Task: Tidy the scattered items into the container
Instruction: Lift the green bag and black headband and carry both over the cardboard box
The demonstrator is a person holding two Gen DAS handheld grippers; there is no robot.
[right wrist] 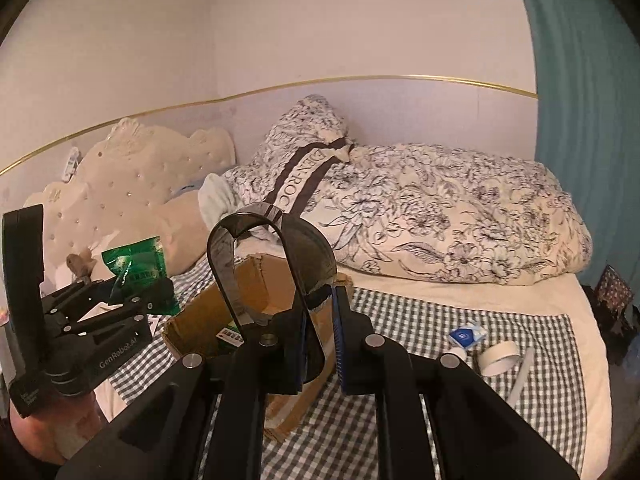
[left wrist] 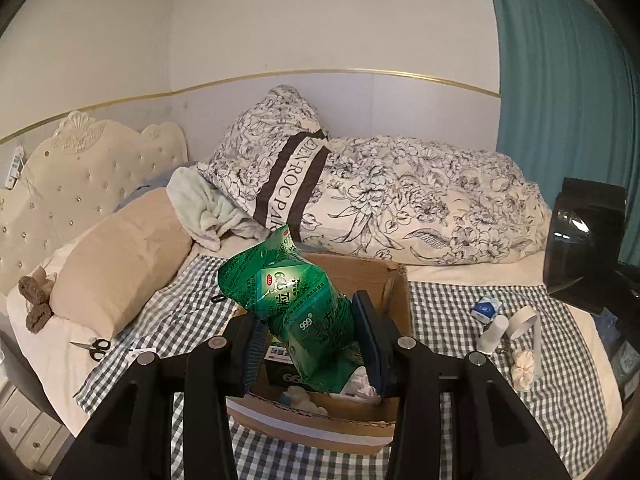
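Your left gripper (left wrist: 308, 340) grips the green bag (left wrist: 296, 304), upright, directly above the open box (left wrist: 396, 292). Your right gripper (right wrist: 320, 340) pinches the black tape roll (right wrist: 272, 272), just beside the box.

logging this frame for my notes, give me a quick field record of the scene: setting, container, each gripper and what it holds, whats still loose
setting: bed with checked cloth
container: open cardboard box, already holding some packets
left gripper: shut on green medicine bag, held over the box
right gripper: shut on black tape roll, near the box
still loose, right of box: blue-white packet, white tape roll, white tube
still loose, left of box: scissors
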